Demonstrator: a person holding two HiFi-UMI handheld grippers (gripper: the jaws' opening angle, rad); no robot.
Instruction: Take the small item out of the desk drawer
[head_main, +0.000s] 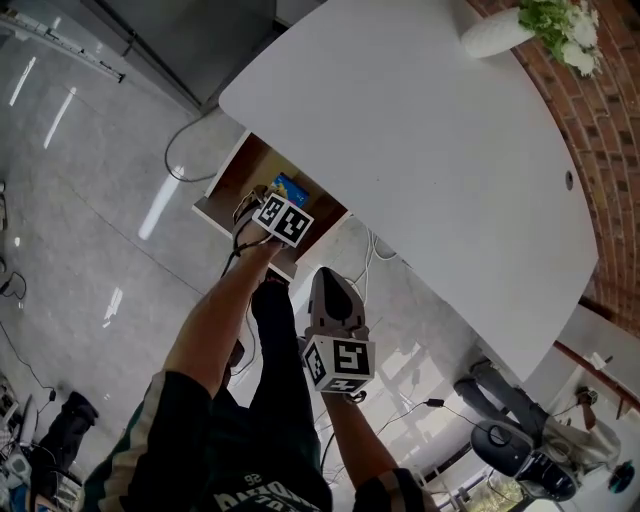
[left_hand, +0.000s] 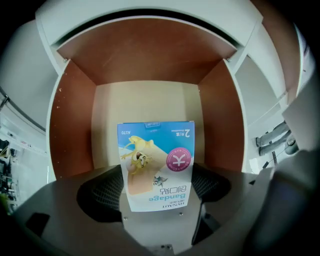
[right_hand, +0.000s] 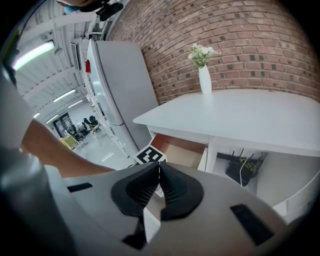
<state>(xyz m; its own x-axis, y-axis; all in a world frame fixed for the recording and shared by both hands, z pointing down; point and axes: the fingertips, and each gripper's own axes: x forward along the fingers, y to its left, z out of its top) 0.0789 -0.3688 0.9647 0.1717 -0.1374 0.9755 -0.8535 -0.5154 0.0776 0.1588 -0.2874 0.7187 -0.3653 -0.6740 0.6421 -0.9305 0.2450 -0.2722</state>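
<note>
Head view, left gripper: the left gripper reaches forward into the open brown-walled wooden drawer under the white rounded desk top, arm stretched out since that's where the goods are.
Head view, item: the small blue-and-white cardboard bandage box peeks out just past the marker cube, over the drawer's inside.
Head view, right gripper: the right gripper hangs near the person's legs, well apart from the drawer. My guess is it's just keeping out of the way.
Left gripper view, jaws: clamped on the box, with the black ribbed pads pressing on opposite sides so it stands upright and shouldn't twist.
Left gripper view, drawer: brown side walls and a pale floor show behind the box. Can't tell if its lower edge is off the floor.
Right gripper view, jaws: pressed together, nothing between them.
Right gripper view, surroundings: it looks across at the desk, the pulled-out drawer, and a white ceramic vase of flowers by the red brick wall.
Progress, my guess: the grab looks done; what's left is lifting the box clear of the drawer front.
</note>
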